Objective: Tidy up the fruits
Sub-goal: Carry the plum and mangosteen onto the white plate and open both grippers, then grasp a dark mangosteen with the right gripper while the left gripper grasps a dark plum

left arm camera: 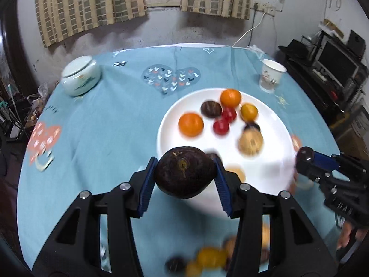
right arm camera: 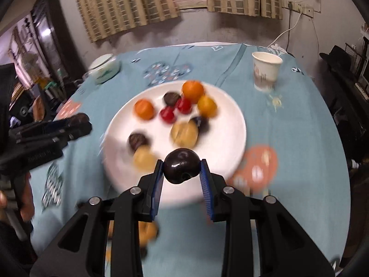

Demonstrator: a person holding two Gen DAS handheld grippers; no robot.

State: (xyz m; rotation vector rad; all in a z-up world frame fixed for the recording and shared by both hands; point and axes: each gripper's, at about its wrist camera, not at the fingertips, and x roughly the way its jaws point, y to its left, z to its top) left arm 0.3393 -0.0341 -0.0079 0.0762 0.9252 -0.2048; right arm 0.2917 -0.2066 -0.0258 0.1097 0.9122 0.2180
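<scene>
My left gripper (left arm camera: 185,173) is shut on a large dark brown fruit (left arm camera: 185,172) and holds it above the near rim of a white plate (left arm camera: 274,157). My right gripper (right arm camera: 181,168) is shut on a small glossy dark plum (right arm camera: 181,165) above the plate's (right arm camera: 230,136) near edge. The plate holds several fruits: oranges (left arm camera: 191,124), red ones (left arm camera: 221,126), dark ones (left arm camera: 211,109) and tan ones (left arm camera: 251,142). Each gripper shows in the other's view, the right one (left arm camera: 306,159) at the right edge and the left one (right arm camera: 78,124) at the left.
A round table with a blue cloth (left arm camera: 110,120) carries a white lidded jar (left arm camera: 80,75) at the far left and a paper cup (left arm camera: 272,75) at the far right. More loose fruits (left arm camera: 209,257) lie on the cloth near me, below the grippers.
</scene>
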